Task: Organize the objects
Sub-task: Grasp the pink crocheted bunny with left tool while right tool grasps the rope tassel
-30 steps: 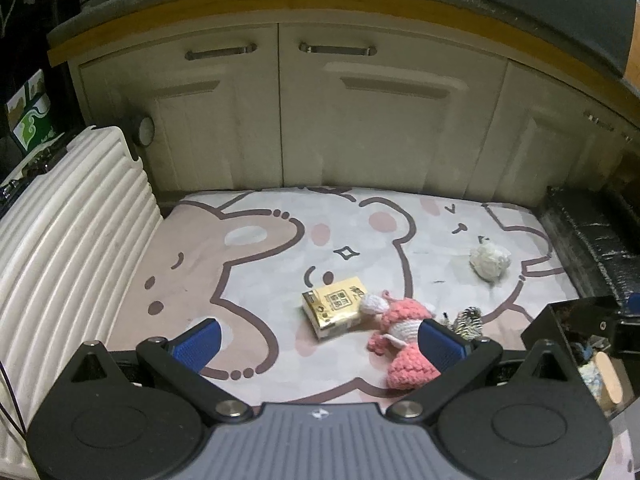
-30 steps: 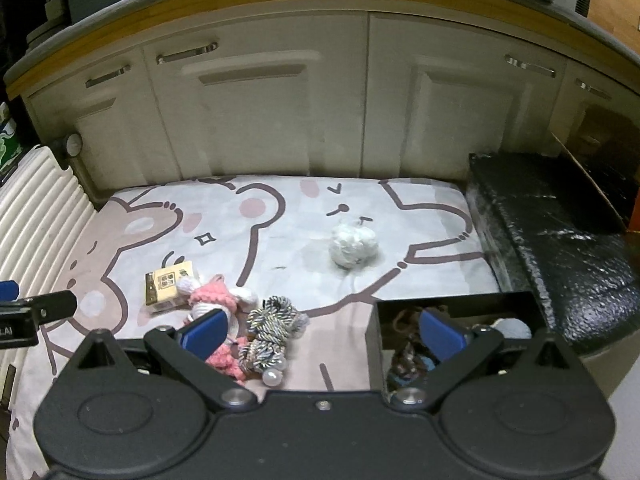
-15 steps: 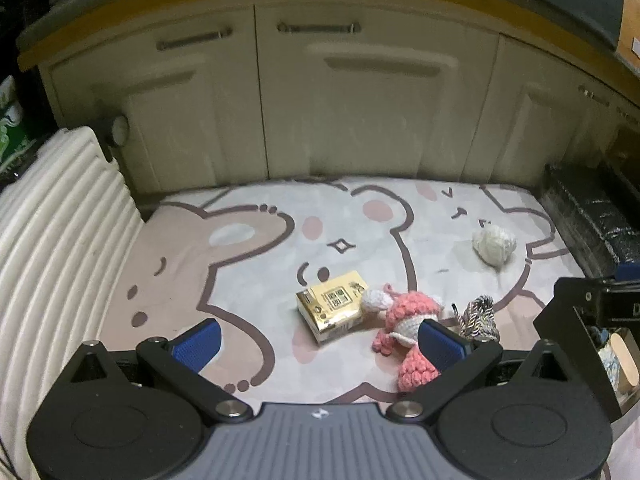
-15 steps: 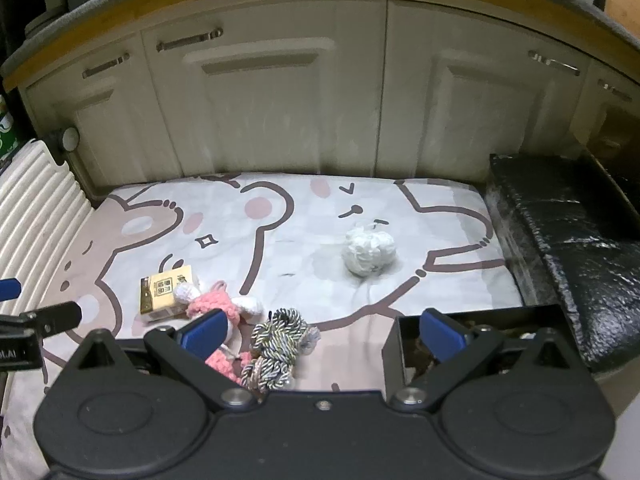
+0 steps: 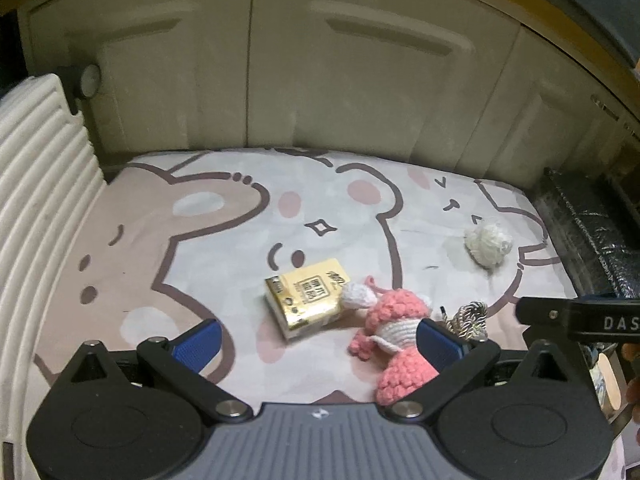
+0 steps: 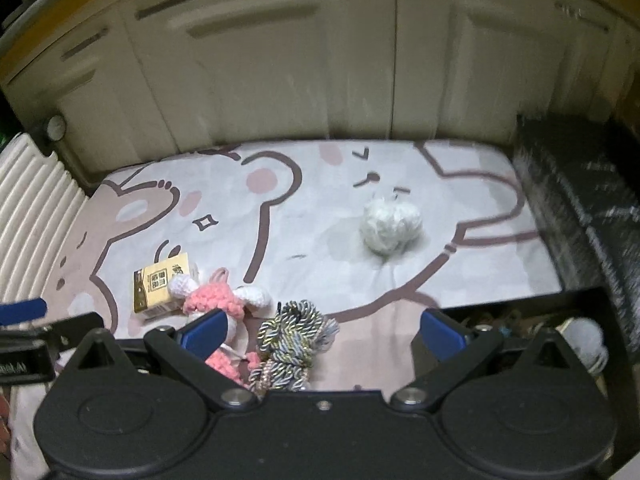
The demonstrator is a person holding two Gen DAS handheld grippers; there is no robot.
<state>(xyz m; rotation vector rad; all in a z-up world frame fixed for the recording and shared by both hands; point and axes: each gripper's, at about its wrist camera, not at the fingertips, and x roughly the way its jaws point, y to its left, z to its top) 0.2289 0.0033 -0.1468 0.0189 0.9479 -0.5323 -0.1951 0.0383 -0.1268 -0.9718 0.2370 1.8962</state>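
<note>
Since half a second ago both my cameras have moved closer to the bear-print mat [image 5: 224,240], so the cabinet doors [image 5: 360,64] fill more of each view and my right gripper's body reaches further into the left view's 3 o'clock edge.

My left gripper [image 5: 318,338] hangs above the mat with its blue fingers spread wide, holding nothing. The yellow tissue pack [image 5: 308,298] lies just past the gap between the fingers, at about 12 o'clock. The pink crochet doll [image 5: 394,332] touches the pack's right side and runs down behind my right-hand finger, at 2 o'clock. The twisted cord bundle [image 5: 470,316] sits just beyond that, and the white ball [image 5: 488,242] lies well apart at 1 o'clock.

My right gripper [image 6: 324,330] is likewise spread wide and empty. The cord bundle [image 6: 294,340] lies between its fingers, nearer the left one, at 11 o'clock. The doll [image 6: 218,300] and pack [image 6: 158,286] sit at 10 o'clock, the white ball [image 6: 392,224] at 1 o'clock. The black box [image 6: 560,312] with small items in it lies behind the right finger at 3 o'clock.

Both grippers point forward and downward toward the mat.
</note>
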